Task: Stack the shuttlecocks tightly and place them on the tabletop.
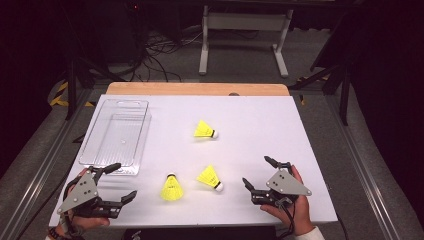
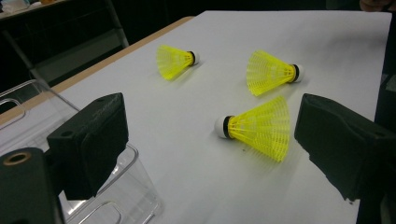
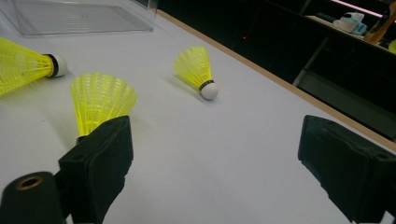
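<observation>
Three yellow shuttlecocks lie on the white table. One (image 1: 205,130) is in the middle, and two sit nearer the front (image 1: 171,187) (image 1: 210,177). My left gripper (image 1: 121,181) rests open at the front left. In the left gripper view its jaws frame the nearest shuttlecock (image 2: 259,127), which lies a little ahead of them, untouched. My right gripper (image 1: 258,171) stands open at the front right. In the right gripper view a shuttlecock (image 3: 100,100) is partly hidden behind its left jaw, and nothing is between the jaws.
A clear plastic container (image 1: 117,137) stands empty at the left of the table, just beyond the left gripper, with its corner (image 2: 28,102) beside that gripper's left jaw. A wooden edge (image 1: 197,89) runs along the far side. Table legs and cables lie beyond.
</observation>
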### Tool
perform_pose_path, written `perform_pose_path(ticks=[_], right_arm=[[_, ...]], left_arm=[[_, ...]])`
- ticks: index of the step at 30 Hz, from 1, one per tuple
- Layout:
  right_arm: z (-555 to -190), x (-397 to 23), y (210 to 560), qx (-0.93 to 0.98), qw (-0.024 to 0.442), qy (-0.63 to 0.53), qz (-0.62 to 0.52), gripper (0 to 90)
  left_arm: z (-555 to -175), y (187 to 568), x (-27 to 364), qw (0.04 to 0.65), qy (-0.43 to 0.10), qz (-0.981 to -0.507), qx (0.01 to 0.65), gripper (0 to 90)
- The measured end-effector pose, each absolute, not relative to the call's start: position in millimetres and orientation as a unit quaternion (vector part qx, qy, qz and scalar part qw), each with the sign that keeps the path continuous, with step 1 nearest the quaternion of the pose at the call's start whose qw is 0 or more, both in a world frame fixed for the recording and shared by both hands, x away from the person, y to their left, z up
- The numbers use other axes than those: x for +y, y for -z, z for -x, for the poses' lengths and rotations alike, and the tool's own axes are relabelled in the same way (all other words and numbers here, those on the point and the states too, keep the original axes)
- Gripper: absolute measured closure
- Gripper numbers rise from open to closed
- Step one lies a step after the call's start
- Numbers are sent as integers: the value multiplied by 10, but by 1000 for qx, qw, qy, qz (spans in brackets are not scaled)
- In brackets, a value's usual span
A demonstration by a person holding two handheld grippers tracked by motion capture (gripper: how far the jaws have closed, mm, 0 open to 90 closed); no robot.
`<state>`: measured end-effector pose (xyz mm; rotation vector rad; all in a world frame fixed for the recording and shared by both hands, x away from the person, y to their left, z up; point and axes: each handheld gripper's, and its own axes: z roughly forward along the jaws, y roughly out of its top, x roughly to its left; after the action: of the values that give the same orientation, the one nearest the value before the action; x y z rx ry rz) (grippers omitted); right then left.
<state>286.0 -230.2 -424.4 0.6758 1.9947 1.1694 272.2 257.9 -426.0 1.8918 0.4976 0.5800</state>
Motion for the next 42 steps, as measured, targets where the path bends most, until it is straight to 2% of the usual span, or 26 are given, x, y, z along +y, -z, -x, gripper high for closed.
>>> perform_pose_path(ticks=[16, 42], right_arm=[[-2856, -2258, 4250, 768, 368, -453, -262, 125], [-2870, -2230, 4269, 777, 372, -436, -260, 126]], left_arm=[[-2702, 4258, 2614, 519, -228, -798, 207, 106], [-2747, 4362, 2242, 464, -191, -839, 211, 135]])
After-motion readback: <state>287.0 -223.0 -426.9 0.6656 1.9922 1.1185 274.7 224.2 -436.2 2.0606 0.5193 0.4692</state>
